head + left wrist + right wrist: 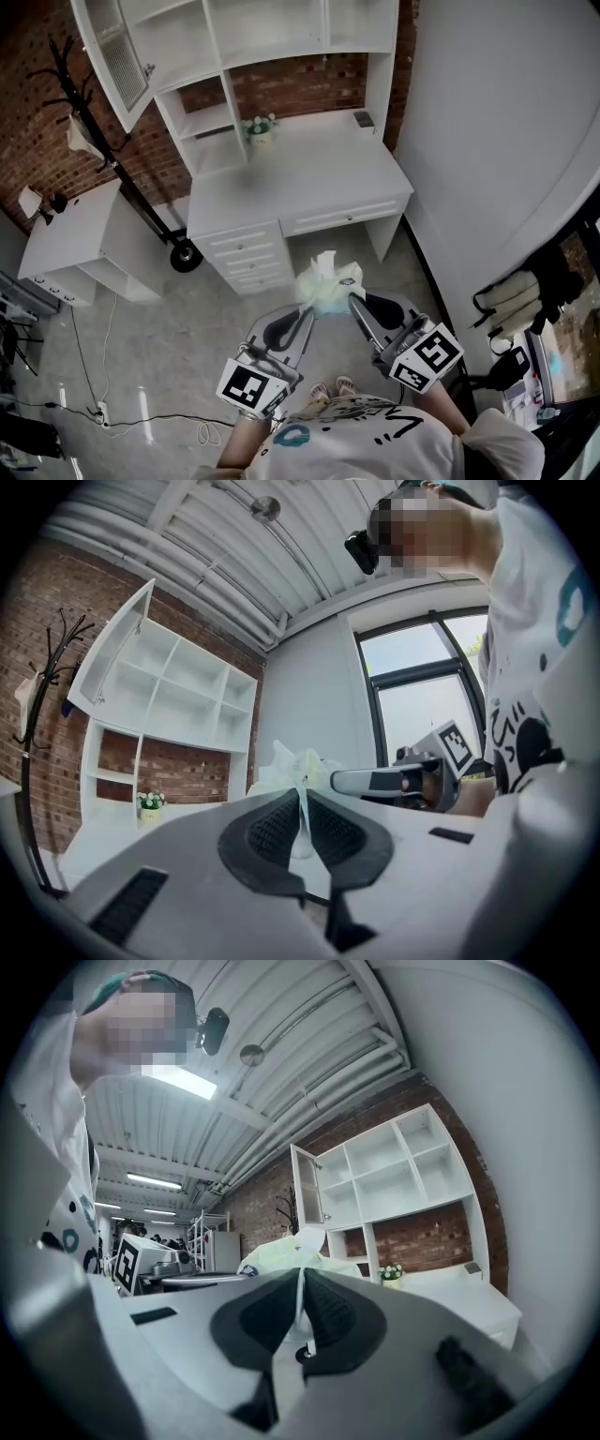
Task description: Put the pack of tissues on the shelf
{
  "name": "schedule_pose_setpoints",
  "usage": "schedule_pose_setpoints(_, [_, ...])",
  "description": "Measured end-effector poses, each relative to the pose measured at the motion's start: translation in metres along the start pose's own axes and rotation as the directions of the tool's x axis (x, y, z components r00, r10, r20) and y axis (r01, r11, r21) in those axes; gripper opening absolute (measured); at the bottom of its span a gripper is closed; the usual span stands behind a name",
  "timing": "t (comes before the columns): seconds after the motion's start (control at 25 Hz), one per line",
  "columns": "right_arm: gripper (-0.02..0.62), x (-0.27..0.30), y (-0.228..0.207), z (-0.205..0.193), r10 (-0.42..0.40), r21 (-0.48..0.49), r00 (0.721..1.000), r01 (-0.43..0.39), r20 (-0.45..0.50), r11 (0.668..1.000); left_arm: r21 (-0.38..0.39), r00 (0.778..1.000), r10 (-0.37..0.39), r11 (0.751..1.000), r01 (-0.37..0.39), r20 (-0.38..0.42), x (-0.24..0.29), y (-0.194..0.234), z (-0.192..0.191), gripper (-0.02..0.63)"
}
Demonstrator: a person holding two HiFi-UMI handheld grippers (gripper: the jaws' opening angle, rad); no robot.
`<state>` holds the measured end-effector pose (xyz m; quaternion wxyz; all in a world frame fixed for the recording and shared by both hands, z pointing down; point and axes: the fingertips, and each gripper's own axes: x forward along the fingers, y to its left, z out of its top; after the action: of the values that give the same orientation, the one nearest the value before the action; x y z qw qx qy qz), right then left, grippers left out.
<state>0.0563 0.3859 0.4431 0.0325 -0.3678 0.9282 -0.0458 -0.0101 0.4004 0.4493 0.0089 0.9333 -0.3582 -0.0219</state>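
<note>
Glossy plastic wrap on tissue pack [326,281]; matt wht desk [309,173]; rough brick wall [300,82].

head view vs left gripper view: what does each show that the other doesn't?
Head view only: floor, desk drawers, side cabinet, the marker cube on the left gripper. Left gripper view only: ceiling, window, its own jaws shut on the tissue pack wrapper. Both: tissue pack, right gripper also gripping it, shelf, flower pot.
</note>
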Motion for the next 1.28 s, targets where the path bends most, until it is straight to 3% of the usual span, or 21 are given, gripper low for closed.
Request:
schedule_pose_setpoints(0.52, [0.031, 0.042, -0.017, 0.005, -0.012, -0.032, 1.0, 0.012, 0.003, 0.999, 0.016, 0.999, -0.032, 0.999, 0.031, 0.027, 0.014, 0.042, 0.002, 0.023])
schedule_pose_setpoints(0.8, [0.031, 0.078, -0.065, 0.013, 0.0, -0.047, 1.0, 0.001, 0.012, 0.999, 0.048, 0.999, -0.02, 0.999, 0.018, 0.05, 0.06, 0.081, 0.012, 0.023])
schedule_pose_setpoints(1.28, [0.031, 0.141, -0.152, 0.068, 0.07, -0.134, 0.995, -0.06, 0.068, 0.989, 0.141, 0.995, 0.018, 0.989, -0.032, 0.099, 0.147, 0.143, 0.055, 0.023])
